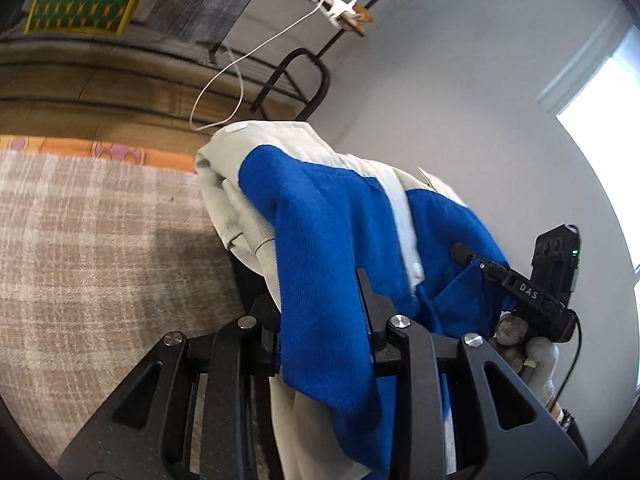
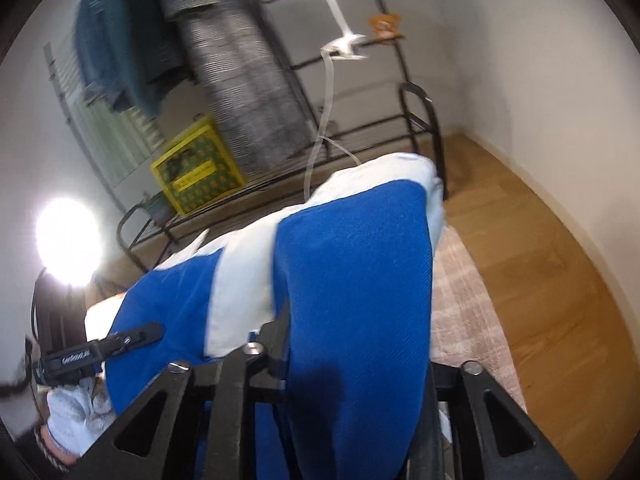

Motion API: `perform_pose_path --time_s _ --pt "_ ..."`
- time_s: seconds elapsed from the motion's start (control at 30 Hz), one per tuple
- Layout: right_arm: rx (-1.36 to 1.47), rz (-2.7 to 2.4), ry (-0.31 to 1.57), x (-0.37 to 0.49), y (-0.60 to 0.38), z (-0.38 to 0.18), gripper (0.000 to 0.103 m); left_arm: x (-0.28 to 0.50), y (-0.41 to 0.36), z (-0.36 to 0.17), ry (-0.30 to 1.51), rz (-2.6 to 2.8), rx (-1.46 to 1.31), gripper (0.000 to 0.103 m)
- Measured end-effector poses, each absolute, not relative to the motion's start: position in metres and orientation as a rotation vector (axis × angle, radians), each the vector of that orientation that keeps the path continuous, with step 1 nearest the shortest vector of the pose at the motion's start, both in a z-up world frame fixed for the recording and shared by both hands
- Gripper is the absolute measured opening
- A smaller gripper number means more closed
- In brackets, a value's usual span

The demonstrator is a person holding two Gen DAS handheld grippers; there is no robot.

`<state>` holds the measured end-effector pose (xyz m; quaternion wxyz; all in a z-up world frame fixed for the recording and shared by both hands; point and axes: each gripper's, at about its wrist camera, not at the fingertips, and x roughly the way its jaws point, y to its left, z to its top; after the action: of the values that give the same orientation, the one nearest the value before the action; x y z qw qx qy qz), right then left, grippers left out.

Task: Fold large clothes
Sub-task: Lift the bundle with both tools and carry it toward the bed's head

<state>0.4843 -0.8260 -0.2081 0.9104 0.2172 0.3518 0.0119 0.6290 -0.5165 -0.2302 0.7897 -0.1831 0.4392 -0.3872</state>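
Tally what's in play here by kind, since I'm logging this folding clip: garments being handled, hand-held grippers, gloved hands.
Blue and cream garment: 1
Hand-held grippers: 2 (left hand-held gripper, right hand-held gripper)
Gloved hands: 2 (right gloved hand, left gloved hand)
Total: 5

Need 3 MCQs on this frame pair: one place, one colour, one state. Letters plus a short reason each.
1. Where does the yellow-green box sit?
A. on the black metal rack
B. on the rug
C. on the garment

2. The garment is:
A. red and grey
B. blue and cream
C. all black

3. The garment is:
A. flat on the rug
B. hung on the rack
C. draped over both grippers

Key: 1 A, it stands on the rack shelf. 2 B, blue panels with cream bands. 3 C, cloth lies over the left gripper and right gripper.
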Motion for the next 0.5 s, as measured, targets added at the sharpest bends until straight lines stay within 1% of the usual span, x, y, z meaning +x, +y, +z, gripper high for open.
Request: perform_pose_path --time_s 0.03,0.07,0.1,0.13,0.17,0.2,0.27,0.5 --pt "0.46 0.01 0.743 0.487 -0.832 -0.212 0.038 0.631 -0.517 -0.232 0.947 -0.828 -0.384 0.034" --pt "0.464 -0.013 0.767 0.49 -0.837 -0.216 0.044 0.631 -0.519 -0.233 0.944 -0.823 -0.365 0.035" --pt "0.455 -0.034 0.787 0.493 -0.84 -0.219 0.053 0.631 -0.519 -0.234 0.942 -0.818 -0.353 0.04" --pt "0.429 -0.07 0.821 0.496 -0.842 -0.224 0.057 0.631 -0.519 -0.234 0.944 -0.811 -0.35 0.046" --pt "0.406 -0.091 0.843 0.499 -0.841 -0.227 0.061 0.632 -0.518 -0.234 0.948 -0.799 -0.355 0.049" --pt "0.383 -0.105 0.861 0.501 -0.84 -0.231 0.063 0.632 -0.516 -0.234 0.953 -0.791 -0.362 0.051" --pt "0.376 -0.117 0.858 0.502 -0.84 -0.229 0.066 0.629 -0.512 -0.233 0.954 -0.782 -0.364 0.052" --pt "0.377 -0.174 0.808 0.48 -0.841 -0.202 0.066 0.607 -0.497 -0.207 0.942 -0.748 -0.31 0.051"
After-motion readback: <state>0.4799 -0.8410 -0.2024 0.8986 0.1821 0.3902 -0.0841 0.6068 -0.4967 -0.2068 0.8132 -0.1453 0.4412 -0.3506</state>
